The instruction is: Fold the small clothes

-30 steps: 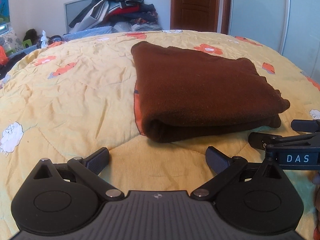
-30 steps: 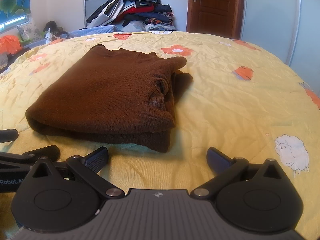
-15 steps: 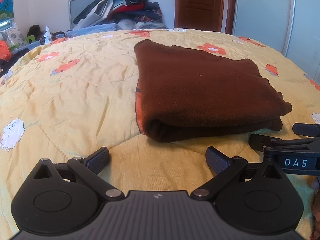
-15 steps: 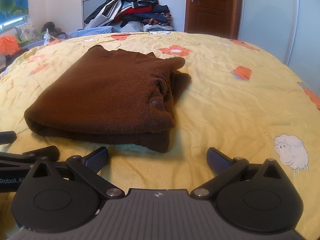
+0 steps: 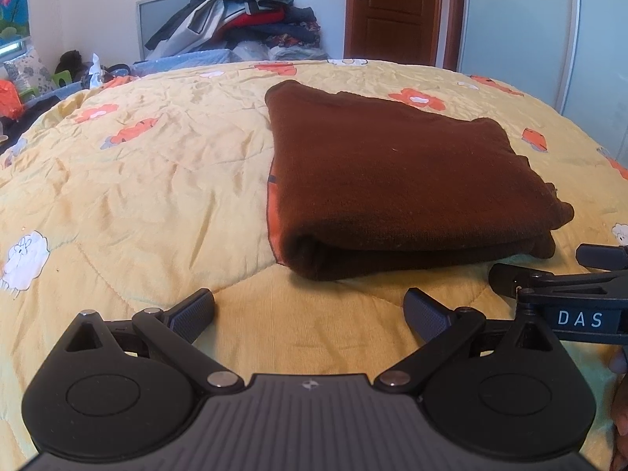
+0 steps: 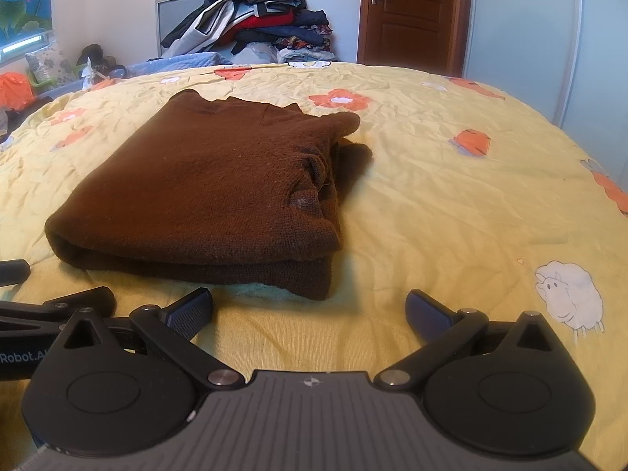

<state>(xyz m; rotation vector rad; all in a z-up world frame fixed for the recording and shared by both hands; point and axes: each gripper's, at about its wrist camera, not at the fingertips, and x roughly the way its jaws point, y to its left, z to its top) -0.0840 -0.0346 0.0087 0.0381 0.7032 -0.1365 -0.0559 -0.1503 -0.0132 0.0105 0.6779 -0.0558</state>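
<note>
A dark brown knitted garment (image 5: 396, 172) lies folded into a thick rectangle on the yellow bedspread (image 5: 149, 180). My left gripper (image 5: 310, 310) hovers open just short of its near folded edge, with nothing between the fingers. In the right wrist view the same folded garment (image 6: 212, 192) sits ahead and to the left, its loose edges stacked at the right side. There my right gripper (image 6: 310, 308) is open and empty, a little back from the garment's near right corner. Each gripper shows at the edge of the other's view.
The bedspread (image 6: 451, 196) has orange flowers and white sheep printed on it. A heap of clothes (image 5: 243, 19) is piled at the far side of the bed. Behind stand a brown door (image 5: 388, 8) and a pale sliding wardrobe (image 5: 522, 23).
Both grippers have drawn back slightly from the folded garment and tilted a little. The garment has not moved.
</note>
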